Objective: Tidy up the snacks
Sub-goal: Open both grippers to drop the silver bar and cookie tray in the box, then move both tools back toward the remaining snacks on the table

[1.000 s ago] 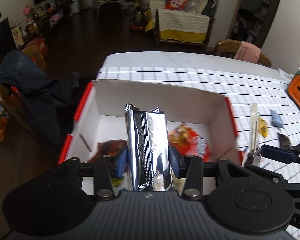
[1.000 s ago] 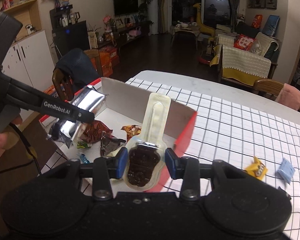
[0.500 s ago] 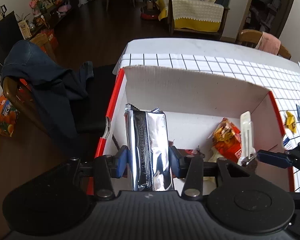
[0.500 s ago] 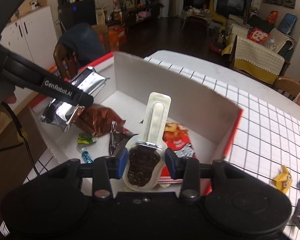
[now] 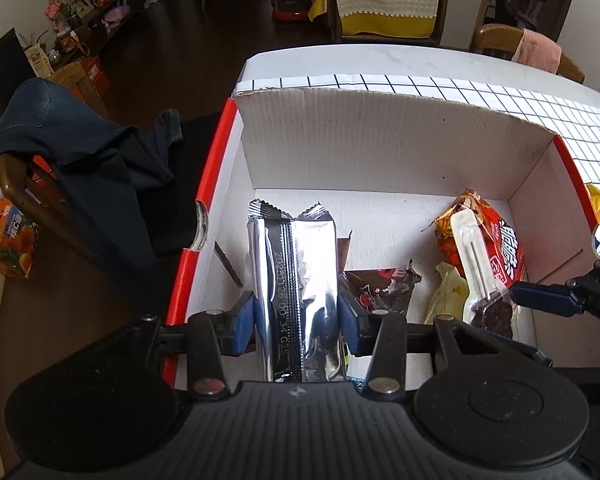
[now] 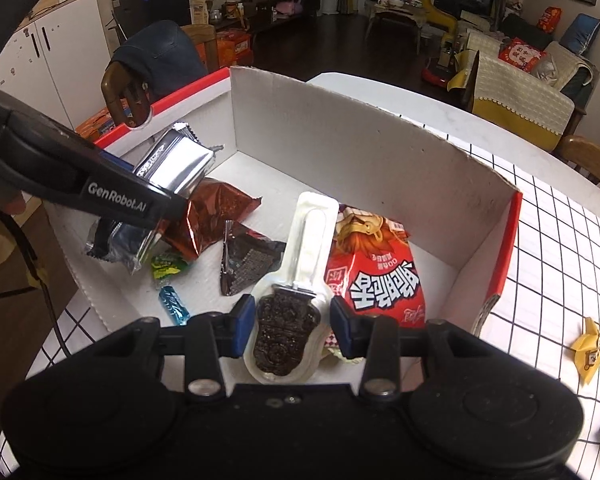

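Left gripper (image 5: 296, 318) jaws clamp silver packet (image 5: 294, 280) — right gripper (image 6: 292, 320) chocolate lolly (image 6: 286, 328).

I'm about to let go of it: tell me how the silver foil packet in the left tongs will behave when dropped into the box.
The silver foil packet looks puffy and light, so it will probably land softly. Its smooth foil likely slides easily. Held upright over the box, it will likely tip flat.
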Demonstrator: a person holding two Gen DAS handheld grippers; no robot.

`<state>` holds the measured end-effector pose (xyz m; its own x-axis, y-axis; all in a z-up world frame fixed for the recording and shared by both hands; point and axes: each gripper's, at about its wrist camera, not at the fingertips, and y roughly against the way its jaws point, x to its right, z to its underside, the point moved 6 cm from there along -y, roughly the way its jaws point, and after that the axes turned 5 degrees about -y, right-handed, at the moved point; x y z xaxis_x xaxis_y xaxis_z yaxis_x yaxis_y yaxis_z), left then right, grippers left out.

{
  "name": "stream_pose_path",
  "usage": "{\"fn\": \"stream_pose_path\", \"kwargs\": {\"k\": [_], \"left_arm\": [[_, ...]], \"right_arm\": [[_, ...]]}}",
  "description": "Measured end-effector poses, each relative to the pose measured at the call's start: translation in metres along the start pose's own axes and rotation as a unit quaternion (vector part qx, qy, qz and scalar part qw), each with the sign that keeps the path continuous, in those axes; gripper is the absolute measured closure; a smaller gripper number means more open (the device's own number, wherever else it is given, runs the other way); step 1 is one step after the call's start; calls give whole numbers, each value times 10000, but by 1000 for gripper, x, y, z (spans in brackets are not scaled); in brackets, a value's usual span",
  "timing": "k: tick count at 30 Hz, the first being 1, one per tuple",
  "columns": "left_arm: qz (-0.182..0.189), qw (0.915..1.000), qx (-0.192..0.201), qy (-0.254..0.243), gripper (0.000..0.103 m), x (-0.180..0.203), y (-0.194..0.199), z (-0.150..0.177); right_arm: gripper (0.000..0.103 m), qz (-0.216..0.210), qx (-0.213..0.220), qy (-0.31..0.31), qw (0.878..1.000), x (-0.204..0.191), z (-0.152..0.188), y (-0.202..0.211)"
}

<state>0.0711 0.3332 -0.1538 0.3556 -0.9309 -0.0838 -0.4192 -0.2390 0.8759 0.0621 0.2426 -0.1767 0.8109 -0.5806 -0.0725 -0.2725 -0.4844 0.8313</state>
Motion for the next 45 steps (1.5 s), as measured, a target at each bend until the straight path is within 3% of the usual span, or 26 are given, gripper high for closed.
{"fn": "stream_pose_path", "kwargs": {"k": [8,16,26,36,39,45], "left_arm": [[-3,10000,40,-5,59,4,4,3],[114,9995,273,78,47,9,28,5],[292,9960,838,54,35,32,74,3],[531,9892,1334,-288,22,83,114,0],[637,9874,1392,-406,22,103,122,0],[791,9845,1452,-593,19,145,131,-1]], "right_arm": [[63,-154,17,-158,9998,4,1,8],[62,-355,203,-365,9985,9,0,34],[57,-563,607,-744,9938,22,4,86],[40,-407,1047,-1138,9871,54,24,139],[27,-312,1128,-1315,9844,69,32,152],[17,-100,1216,-1561,9802,103,53,172]]}}
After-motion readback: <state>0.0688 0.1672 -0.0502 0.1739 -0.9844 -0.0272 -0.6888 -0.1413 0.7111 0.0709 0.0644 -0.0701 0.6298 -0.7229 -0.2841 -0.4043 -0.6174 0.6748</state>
